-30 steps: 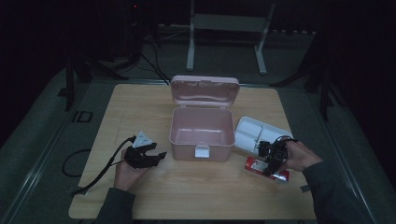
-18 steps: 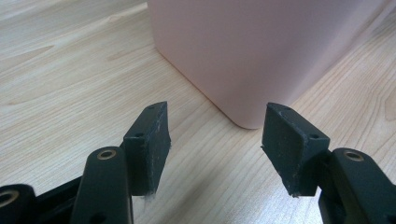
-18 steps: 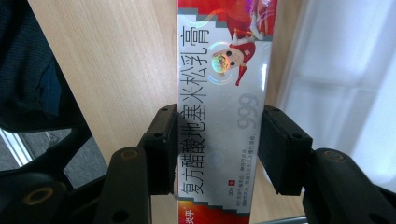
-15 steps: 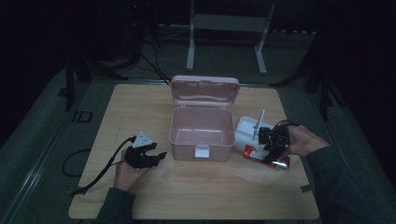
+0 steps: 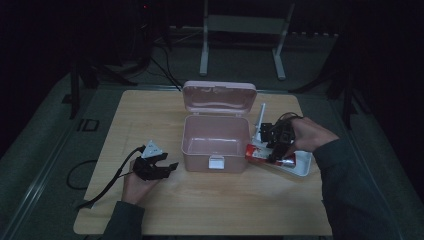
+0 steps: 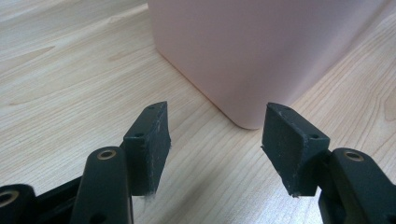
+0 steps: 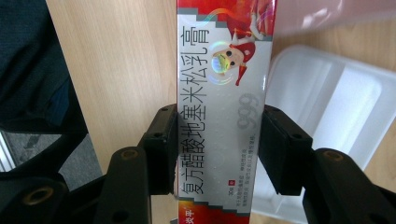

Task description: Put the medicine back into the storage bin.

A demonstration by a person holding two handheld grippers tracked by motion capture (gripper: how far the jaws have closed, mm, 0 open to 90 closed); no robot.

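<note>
A pink plastic box (image 5: 216, 139) stands at the middle of the table with its lid (image 5: 219, 97) up. To its right my right gripper (image 5: 272, 150) holds a red and silver ointment carton (image 5: 260, 154) above the table; in the right gripper view its jaws press both long sides of the carton (image 7: 223, 93), so it is shut on it. My left gripper (image 5: 161, 167) rests on the table at the box's left, open, with nothing between the pads. In the left gripper view the box corner (image 6: 252, 65) lies just ahead of the fingertips (image 6: 152, 140).
A white plastic tray (image 5: 299, 166) lies under and behind the carton, close to the table's right edge. The tray (image 7: 336, 107) looks hollow and bare. A black cable (image 5: 107, 185) trails from the left gripper to the table's front left.
My right gripper has lifted the carton off the table and carried it left toward the pink box. The left gripper has stayed where it was.
</note>
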